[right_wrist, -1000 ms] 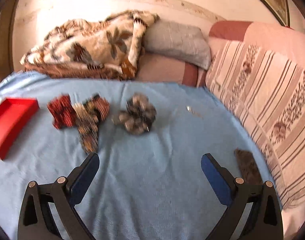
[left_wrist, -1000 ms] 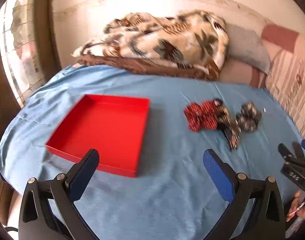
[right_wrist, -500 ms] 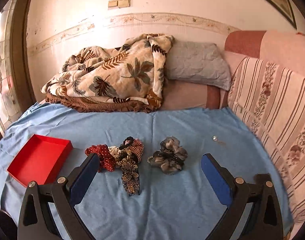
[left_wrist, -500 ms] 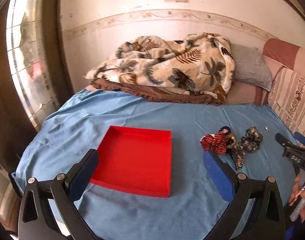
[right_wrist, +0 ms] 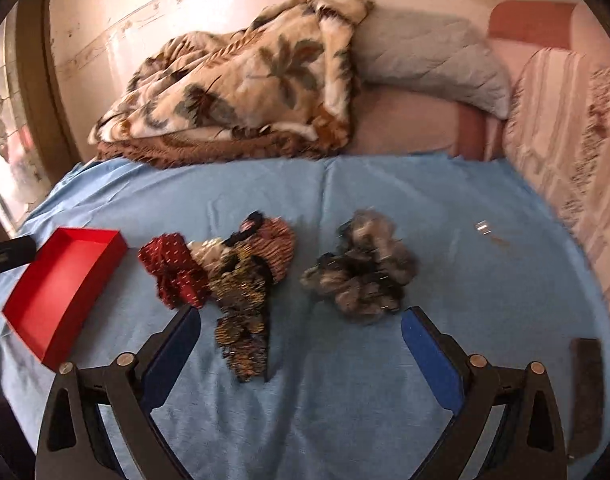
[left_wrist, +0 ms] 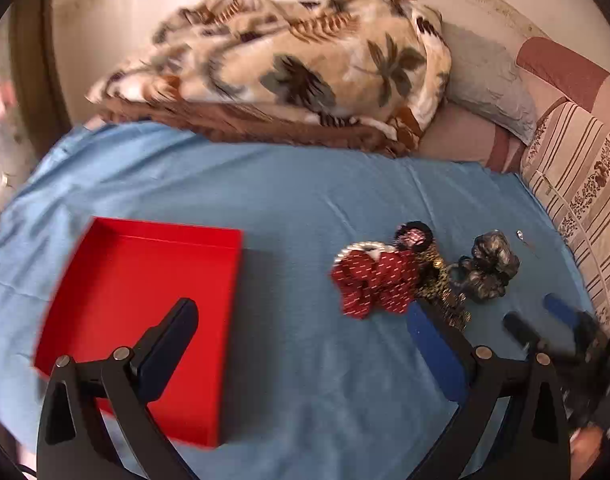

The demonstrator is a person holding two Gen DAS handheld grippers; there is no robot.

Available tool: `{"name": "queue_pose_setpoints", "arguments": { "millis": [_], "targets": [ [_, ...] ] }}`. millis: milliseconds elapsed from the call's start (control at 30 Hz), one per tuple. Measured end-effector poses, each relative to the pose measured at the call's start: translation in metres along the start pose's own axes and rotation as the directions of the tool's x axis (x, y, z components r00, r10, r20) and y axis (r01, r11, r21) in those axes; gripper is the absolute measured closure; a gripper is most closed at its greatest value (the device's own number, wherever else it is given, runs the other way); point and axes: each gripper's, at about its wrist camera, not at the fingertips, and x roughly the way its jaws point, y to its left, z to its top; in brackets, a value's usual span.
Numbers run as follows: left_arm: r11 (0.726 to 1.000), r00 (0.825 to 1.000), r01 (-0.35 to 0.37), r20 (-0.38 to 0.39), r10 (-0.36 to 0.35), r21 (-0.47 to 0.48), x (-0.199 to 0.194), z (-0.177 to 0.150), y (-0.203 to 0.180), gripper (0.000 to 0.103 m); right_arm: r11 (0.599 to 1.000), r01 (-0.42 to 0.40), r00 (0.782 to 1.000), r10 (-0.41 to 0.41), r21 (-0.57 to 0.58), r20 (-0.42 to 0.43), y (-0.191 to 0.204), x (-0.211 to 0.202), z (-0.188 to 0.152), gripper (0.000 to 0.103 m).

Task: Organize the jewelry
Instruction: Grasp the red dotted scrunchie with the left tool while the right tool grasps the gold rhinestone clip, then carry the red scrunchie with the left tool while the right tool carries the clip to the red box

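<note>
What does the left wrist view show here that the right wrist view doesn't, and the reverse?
Only the left wrist view shows the right gripper, open at the right edge, and the whole red tray interior. Only the right wrist view shows a dark flat object near the bed's right edge, plus the striped scrunchie unobstructed. Both show the red dotted scrunchie, grey scrunchie, small metal piece, blue sheet and leaf-print blanket.

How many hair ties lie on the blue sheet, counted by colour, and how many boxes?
Red hair tie: 1
Grey hair tie: 1
Gold and black hair tie: 1
Striped reddish hair tie: 1
Red box: 1
Total: 5; the middle heap may hide more.
</note>
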Motion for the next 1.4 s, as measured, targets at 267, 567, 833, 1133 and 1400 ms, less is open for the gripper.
{"name": "queue_pose_setpoints", "arguments": {
  "millis": [267, 567, 833, 1133, 1400],
  "targets": [
    [0.986, 0.978, 0.154, -0.128, -0.162, -0.072, 0.08, 0.023, -0.022, 0.0, 0.99, -0.136, 0.986, 0.139, 0.045, -0.096, 0.008, 0.038, -0.004, 0.013],
    [0.972, 0.941, 0.213, -0.247, -0.231, -0.095, 0.129, 0.022, -0.03, 0.04, 0.983, -0.166, 0.968, 0.179, 0.083, -0.178, 0.01, 0.079, -0.004, 0.026],
    [0.964, 0.928, 0.243, -0.262, -0.265, -0.111, 0.117, 0.008, -0.023, 0.091, 0.971, -0.21, 0.952, 0.23, 0.115, -0.203, 0.015, 0.091, -0.01, 0.063],
    [0.957, 0.947, 0.269, -0.149, -0.283, -0.108, 0.032, -0.01, -0.005, 0.092, 0.958, -0.218, 0.956, 0.248, 0.184, -0.156, 0.002, 0.047, -0.028, 0.063],
    [0.969, 0.968, 0.234, -0.076, -0.24, -0.077, -0.014, -0.039, -0.001, 0.092, 0.952, -0.171, 0.956, 0.222, 0.252, -0.19, -0.001, 0.011, -0.069, 0.063]
  ]
}}
